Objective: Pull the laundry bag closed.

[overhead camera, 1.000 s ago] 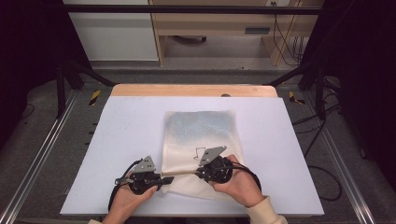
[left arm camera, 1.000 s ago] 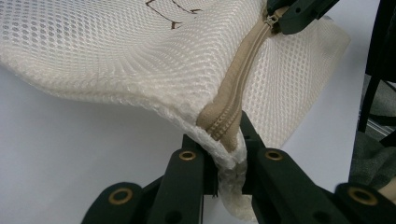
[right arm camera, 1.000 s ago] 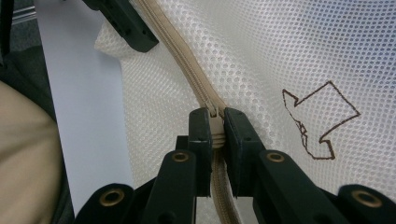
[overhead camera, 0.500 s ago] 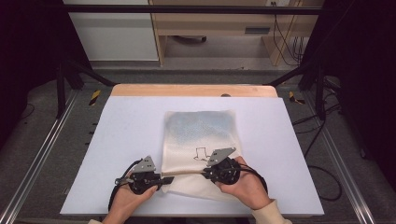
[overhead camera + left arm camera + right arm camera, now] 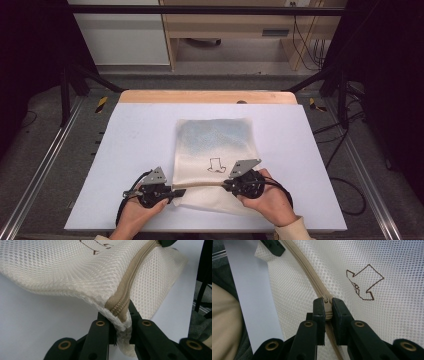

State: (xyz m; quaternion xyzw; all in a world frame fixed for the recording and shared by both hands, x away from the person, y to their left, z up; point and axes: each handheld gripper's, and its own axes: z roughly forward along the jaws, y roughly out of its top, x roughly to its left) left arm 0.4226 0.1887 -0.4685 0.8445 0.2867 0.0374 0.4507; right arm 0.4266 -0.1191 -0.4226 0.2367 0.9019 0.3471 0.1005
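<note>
A: Where does the mesh laundry bag [image 5: 215, 150] lie?

B: Flat on the white bench [image 5: 125, 140], a little right of its middle, with its far end toward the wooden strip [image 5: 207, 96] at the back edge. The near end is lifted slightly where both grippers hold it.

A: What has the left gripper [image 5: 176, 192] got?

B: In the left gripper view its two black fingers [image 5: 101, 332] are closed tight on the bag's near corner [image 5: 122, 327], right where the beige zipper [image 5: 132, 275] ends. Mesh and zipper tape are pinched between them, and the fabric rises from the grip in a soft fold above the bench.

A: And the right gripper [image 5: 227, 184]?

B: Also closed. In the right gripper view its fingers [image 5: 319, 312] are clamped on the zipper slider [image 5: 326, 305], partway along the zipper. The zipper runs on from there toward the other gripper, whose dark tip shows at the top left of that view.

A: Any marking on the bag?

B: A brown outline drawing [image 5: 363, 282] on the mesh, just beside the zipper, near the right gripper. From the high view it sits just beyond the zipper line.

A: How do the hands stand?

B: The left hand [image 5: 137, 212] and the right hand [image 5: 267, 197] come in from the near edge, the grippers facing each other along the zipper.
</note>
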